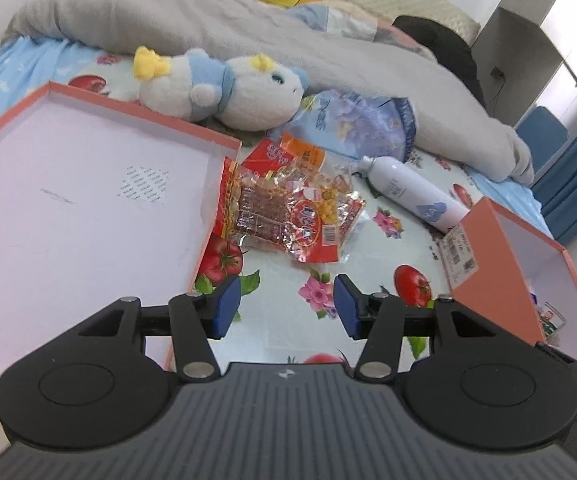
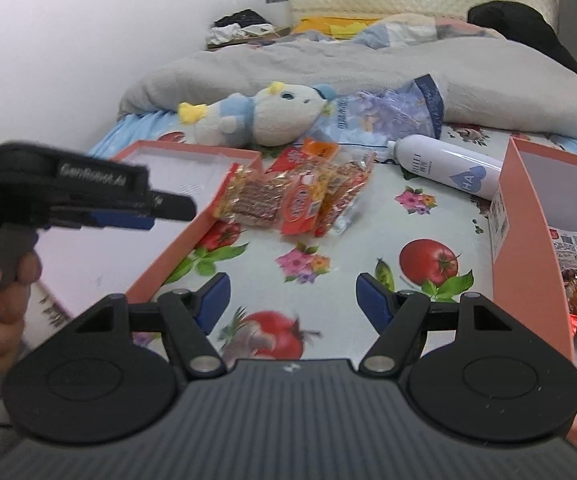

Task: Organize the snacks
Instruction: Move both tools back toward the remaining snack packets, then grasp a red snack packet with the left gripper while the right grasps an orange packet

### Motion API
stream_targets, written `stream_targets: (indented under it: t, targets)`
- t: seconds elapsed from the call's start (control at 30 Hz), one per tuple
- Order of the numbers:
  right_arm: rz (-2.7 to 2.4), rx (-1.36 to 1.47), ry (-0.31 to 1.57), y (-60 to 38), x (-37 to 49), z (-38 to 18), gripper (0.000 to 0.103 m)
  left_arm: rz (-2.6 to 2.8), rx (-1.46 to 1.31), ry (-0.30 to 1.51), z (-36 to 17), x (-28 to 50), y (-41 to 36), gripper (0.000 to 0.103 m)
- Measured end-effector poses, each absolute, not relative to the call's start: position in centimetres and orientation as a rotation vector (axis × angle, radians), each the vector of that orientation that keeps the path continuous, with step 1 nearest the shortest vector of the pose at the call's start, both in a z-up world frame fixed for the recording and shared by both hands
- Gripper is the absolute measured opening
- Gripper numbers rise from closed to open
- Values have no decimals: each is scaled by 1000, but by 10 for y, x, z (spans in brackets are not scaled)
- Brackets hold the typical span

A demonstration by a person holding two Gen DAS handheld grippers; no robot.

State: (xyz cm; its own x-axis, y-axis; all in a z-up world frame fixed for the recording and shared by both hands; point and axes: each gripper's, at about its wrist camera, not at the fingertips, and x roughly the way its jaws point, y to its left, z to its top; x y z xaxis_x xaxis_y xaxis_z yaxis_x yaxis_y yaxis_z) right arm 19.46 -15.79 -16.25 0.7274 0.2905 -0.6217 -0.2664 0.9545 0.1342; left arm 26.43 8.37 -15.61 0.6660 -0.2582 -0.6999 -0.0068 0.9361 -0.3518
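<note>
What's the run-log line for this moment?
left gripper: open, empty | right gripper: open, empty | snack packets: on bed beside lid | box: holds snacks

1. Plush toy (image 1: 224,88) lies on its side at upper centre, on the fruit-print sheet (image 1: 288,268).
2. White bottle (image 1: 412,190) lies right of centre.
3. Grey blanket (image 1: 216,24) is heaped across the top.

Crinkled, glossy red-and-clear plastic snack packets (image 1: 284,208) lie on a smooth printed cloth bedsheet with tomatoes and flowers (image 1: 288,272). A shallow salmon-pink cardboard box lid (image 1: 88,184) has a matt white paper lining. A fuzzy white-and-blue plush toy (image 1: 224,88) rests against a soft grey fleece blanket (image 1: 208,28). A smooth, slightly glossy white bottle (image 1: 412,192) lies nearby.
</note>
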Motion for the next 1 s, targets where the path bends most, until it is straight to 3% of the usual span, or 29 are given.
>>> stream_targets:
  t: [0.1,0.2,0.63,0.77,1.0]
  targets:
    - [279,82,706,-167,218,-169,71,-144,-309,861,-169,282,79,58]
    - [245,129,727,-177,244,-176,71,-165,-244,888,-180,299,69,65]
    - [276,431,783,-200,351,-205,65,-279,-65,857,-216,357,22,67]
    - [258,508,813,-206,373,-219,50,-301,-32,816,-226,366,11,67]
    - [227,576,816,-214,396,-235,48,-347,24,753,-233,370,-3,66]
